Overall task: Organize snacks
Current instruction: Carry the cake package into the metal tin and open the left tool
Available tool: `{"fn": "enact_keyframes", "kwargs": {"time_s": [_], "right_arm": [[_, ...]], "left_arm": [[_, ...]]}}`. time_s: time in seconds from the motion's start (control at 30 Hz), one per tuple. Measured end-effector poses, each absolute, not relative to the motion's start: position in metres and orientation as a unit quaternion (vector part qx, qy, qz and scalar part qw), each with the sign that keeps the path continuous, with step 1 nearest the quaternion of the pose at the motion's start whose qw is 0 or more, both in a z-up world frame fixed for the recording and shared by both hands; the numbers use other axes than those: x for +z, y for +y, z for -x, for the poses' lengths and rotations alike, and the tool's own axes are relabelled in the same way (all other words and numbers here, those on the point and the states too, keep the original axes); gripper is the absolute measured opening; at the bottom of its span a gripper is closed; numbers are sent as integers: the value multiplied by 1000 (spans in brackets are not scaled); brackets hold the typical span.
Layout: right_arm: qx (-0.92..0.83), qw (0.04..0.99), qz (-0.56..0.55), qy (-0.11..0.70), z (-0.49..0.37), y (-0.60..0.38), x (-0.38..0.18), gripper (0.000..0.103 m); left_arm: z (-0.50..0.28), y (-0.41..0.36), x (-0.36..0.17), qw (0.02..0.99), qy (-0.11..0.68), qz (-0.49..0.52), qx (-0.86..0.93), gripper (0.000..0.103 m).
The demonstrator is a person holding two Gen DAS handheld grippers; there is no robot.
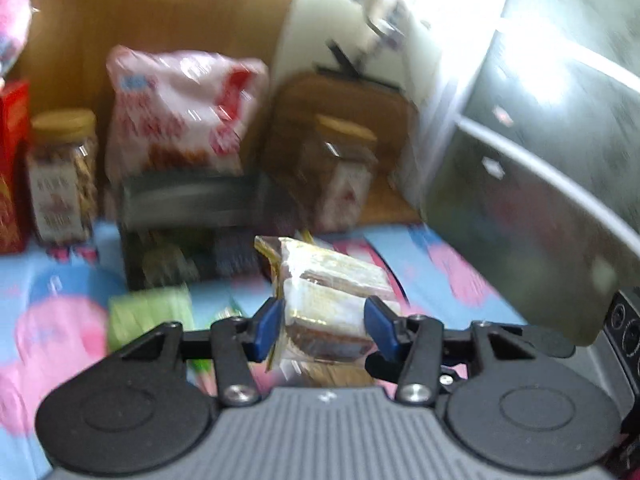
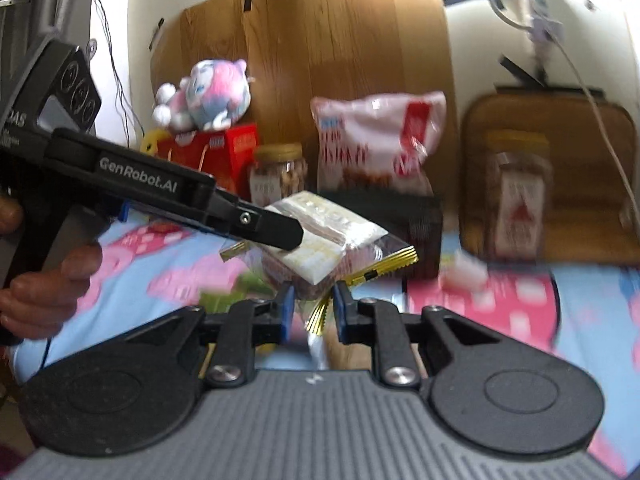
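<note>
In the left wrist view, no writing can be read through the blur; a clear-wrapped snack packet (image 1: 328, 300) is clamped between the blue pads of the left gripper (image 1: 325, 326), raised above the pink-and-blue cloth (image 1: 60, 320). In the right wrist view, "GenRobot.AI" is printed on the left gripper's side; the same packet's gold-crimped edge (image 2: 320, 312) is pinched in the narrowed right gripper (image 2: 312, 310), near a dark box (image 2: 420, 232).

A snack packet (image 1: 328, 296) sits between the left gripper (image 1: 324, 326) pads. Beyond it stands a box (image 1: 188, 216), a large bag (image 1: 180, 116) behind that, with jars to the left (image 1: 62, 176) and right (image 1: 340, 168).
</note>
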State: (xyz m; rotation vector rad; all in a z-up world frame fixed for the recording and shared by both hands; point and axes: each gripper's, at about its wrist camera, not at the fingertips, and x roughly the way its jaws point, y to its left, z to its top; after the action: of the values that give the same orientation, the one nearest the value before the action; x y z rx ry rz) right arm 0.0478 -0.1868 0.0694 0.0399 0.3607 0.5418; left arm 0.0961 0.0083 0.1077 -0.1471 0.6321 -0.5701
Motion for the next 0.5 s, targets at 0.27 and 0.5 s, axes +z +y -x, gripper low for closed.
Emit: {"fn": "enact_keyframes", "kwargs": {"time_s": [0.27, 0.5], "right_arm": [[262, 935, -32, 238, -205, -166, 74, 23], [252, 926, 6, 283, -240, -137, 48, 27]], "left_arm": [[-234, 18, 107, 929, 305, 86, -190, 47], [-283, 33, 68, 920, 353, 95, -145, 47]]}}
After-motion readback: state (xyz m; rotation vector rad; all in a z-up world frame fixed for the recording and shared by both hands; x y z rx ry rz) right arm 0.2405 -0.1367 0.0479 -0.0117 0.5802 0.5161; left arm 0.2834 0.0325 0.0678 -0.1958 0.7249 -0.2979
